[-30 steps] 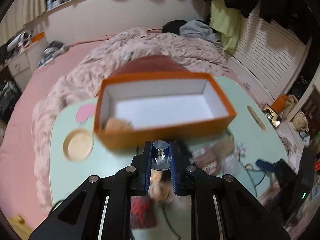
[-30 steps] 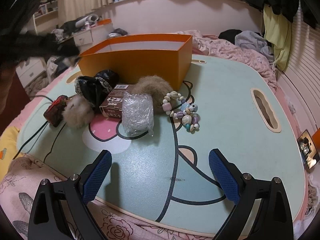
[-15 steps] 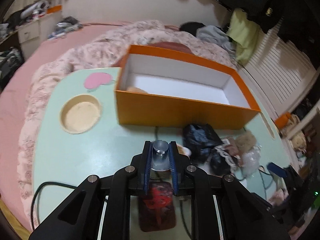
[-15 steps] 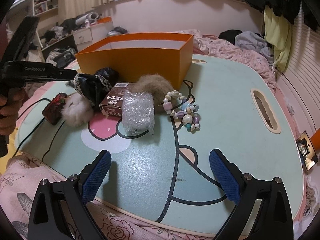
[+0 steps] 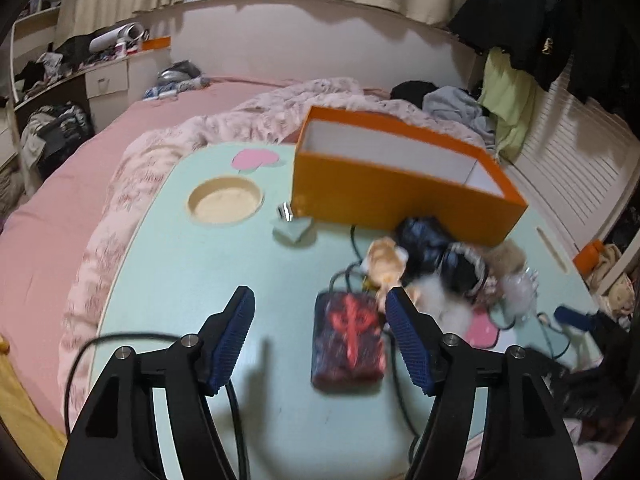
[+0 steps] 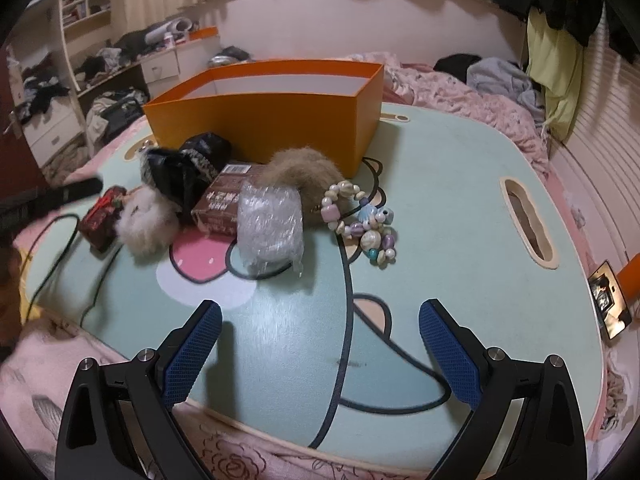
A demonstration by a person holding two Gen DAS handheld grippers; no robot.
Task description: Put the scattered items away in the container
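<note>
An orange box point(image 5: 392, 196) with a white inside stands at the back of the mint table point(image 5: 180, 264); it also shows in the right wrist view point(image 6: 276, 120). In front of it lie a dark red pouch point(image 5: 348, 336), a small plush toy point(image 5: 386, 264), a black lace item point(image 6: 188, 168), a white fur ball point(image 6: 148, 220), a brown packet point(image 6: 224, 204), a clear wrapped bundle point(image 6: 270, 224), a tan fur piece point(image 6: 308, 172) and a bead bracelet point(image 6: 364, 220). My left gripper point(image 5: 322, 340) is open and empty, low over the pouch. My right gripper point(image 6: 320, 360) is open and empty near the table's front edge.
A small shiny object on a mint scrap point(image 5: 290, 226) lies left of the box. A round wooden recess point(image 5: 225, 201) is at the table's left. A black cable point(image 6: 60, 268) runs over the table's left edge. Pink bedding point(image 5: 60, 216) surrounds the table.
My left gripper was shut on a small silver-capped item; it is now open and empty, lower and tilted toward the pouch. The right gripper has barely moved.
</note>
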